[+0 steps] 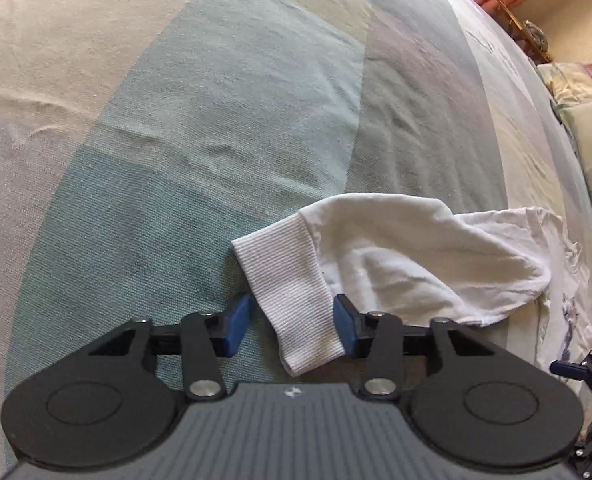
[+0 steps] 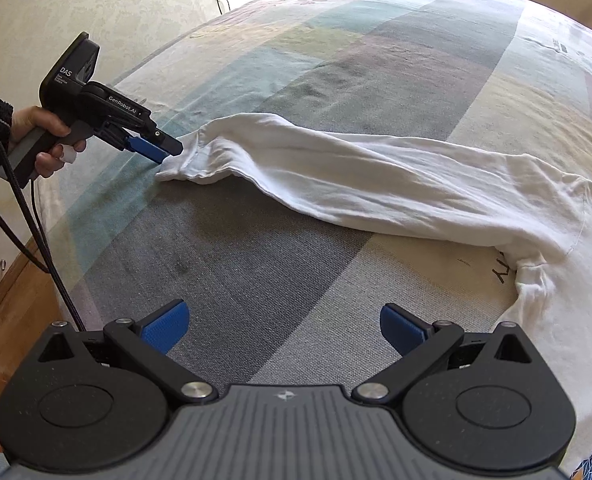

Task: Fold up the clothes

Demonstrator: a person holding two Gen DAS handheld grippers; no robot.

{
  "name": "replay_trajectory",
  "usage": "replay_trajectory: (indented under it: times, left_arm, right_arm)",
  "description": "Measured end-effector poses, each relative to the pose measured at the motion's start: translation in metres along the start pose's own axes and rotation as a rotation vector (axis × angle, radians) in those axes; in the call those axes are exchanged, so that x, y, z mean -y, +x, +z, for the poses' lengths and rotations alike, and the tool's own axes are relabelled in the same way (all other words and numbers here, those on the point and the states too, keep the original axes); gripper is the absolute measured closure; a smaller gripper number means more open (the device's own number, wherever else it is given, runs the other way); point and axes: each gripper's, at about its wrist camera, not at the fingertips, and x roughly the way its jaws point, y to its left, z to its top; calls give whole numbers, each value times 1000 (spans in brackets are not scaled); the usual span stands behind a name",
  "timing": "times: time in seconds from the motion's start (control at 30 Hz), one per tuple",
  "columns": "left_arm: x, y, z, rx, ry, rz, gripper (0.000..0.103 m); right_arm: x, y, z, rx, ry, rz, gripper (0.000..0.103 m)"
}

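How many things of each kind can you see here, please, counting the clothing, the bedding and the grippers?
white shirt: 1
grippers: 2 (left gripper, right gripper)
patchwork bedspread: 1
Total: 4

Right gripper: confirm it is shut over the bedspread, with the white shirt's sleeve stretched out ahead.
Wrong: the right gripper is open, jaws wide apart with nothing between them, as the right wrist view shows. It is over the bedspread, with the white shirt's sleeve stretched out ahead.
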Motion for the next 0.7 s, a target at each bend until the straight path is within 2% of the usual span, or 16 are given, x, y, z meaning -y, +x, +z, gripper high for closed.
replay_trajectory:
  times: [0.03, 0.07, 0.13, 0.23, 0.33, 0.4, 0.47, 0.53, 0.6, 0.7]
  left_arm:
    - [8, 1, 0, -16, 62, 47, 98]
    - [12, 0, 0, -21, 98, 64, 97]
    - [8, -3, 0, -43, 97, 90, 97]
    - [-9, -15, -4, -59, 19, 137, 97]
    - [-10, -34, -4, -6, -19, 110, 94]
    - [-3, -41, 1, 31, -25, 70, 75]
    - [14, -40, 6, 56, 9, 39, 66]
    - [34, -34, 8, 64, 70, 24, 64]
    - [60, -26, 5, 83, 161, 38, 55]
    - [97, -9, -6, 110, 285, 98, 48]
  right_arm:
    - [0, 0, 0, -1, -2, -1, 0]
    - [0, 1, 0, -4, -2, -2, 0]
    - [-2, 1, 0, -8, -6, -5, 0]
    - [-5, -2, 1, -9, -28, -4, 0]
    - [-1, -4, 4, -3, -39, -6, 0]
    - [6, -5, 7, 0, -31, -6, 0]
    - [13, -5, 14, 2, -42, -19, 0]
    - [21, -4, 21, 5, -55, -32, 0]
    - [28, -2, 32, -8, -106, -53, 0]
    - [40, 1, 48, -29, -211, -67, 0]
